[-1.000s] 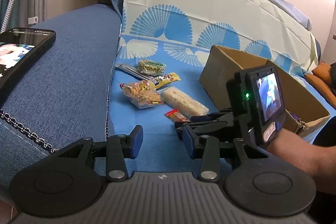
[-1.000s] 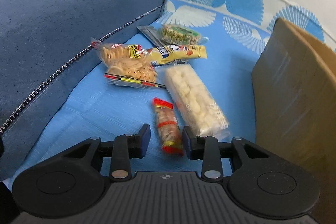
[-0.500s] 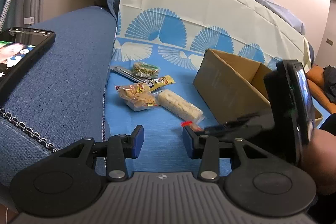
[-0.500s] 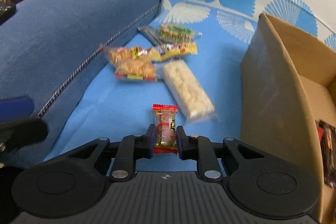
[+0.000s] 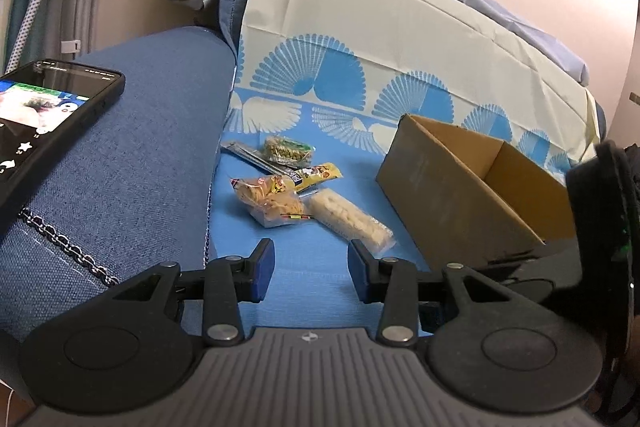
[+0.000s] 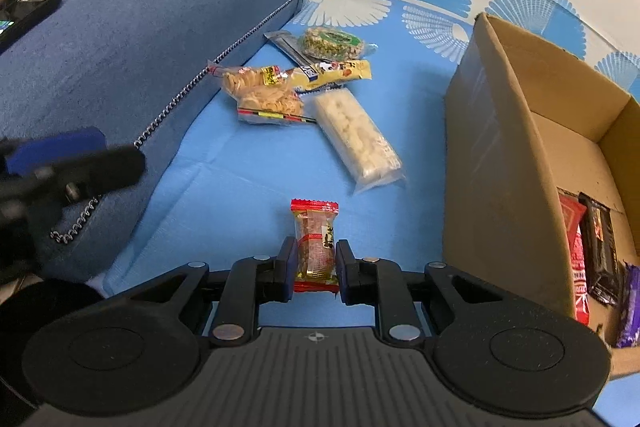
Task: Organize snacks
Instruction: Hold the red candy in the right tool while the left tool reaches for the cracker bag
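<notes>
Cardboard box (image 6: 500,163) holding wrapped bars (image 6: 596,247), right jaws clamped on red snack packet (image 6: 315,239), left jaws apart.

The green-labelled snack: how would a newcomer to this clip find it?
Start at the blue sofa armrest and drop to the snack pile beside it on the blue cloth. The green-labelled snack lies farthest back, partly over a grey packet; it alone shows green.

phone (image 5: 44,115) cut off, left fingers (image 6: 60,151) blurred
</notes>
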`<state>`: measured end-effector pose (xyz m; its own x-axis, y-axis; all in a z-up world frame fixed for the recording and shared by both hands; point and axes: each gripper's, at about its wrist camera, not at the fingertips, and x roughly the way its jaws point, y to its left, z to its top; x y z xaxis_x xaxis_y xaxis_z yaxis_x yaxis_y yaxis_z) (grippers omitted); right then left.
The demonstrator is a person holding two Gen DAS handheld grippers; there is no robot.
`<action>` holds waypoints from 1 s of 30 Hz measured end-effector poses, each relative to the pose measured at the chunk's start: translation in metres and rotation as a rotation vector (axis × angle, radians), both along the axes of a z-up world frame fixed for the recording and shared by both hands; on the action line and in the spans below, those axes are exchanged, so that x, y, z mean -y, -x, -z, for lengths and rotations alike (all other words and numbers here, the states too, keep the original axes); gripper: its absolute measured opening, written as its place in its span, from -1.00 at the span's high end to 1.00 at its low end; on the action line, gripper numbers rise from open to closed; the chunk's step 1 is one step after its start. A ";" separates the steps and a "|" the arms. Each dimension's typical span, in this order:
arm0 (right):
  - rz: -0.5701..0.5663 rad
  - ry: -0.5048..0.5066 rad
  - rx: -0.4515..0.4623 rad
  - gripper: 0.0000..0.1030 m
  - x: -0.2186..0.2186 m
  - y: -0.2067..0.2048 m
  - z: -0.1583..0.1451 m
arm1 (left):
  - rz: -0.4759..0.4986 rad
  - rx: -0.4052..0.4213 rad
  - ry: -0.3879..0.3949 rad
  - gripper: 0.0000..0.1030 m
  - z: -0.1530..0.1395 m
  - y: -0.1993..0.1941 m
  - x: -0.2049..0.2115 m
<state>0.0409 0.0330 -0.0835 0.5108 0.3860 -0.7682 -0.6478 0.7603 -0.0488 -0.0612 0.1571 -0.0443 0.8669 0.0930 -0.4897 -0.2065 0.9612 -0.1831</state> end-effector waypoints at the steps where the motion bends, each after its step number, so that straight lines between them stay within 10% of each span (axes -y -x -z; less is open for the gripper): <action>1: 0.009 -0.007 0.013 0.60 0.002 0.000 0.001 | 0.000 -0.006 -0.002 0.11 0.000 -0.002 0.000; 30: -0.079 -0.149 -0.050 0.54 0.031 0.000 0.043 | -0.105 -0.133 -0.035 0.11 0.008 -0.031 0.006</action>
<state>0.0406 0.0020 -0.1266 0.4371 0.5346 -0.7233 -0.7047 0.7033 0.0940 -0.0298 0.1512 -0.0523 0.7793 0.1988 -0.5943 -0.3266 0.9382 -0.1144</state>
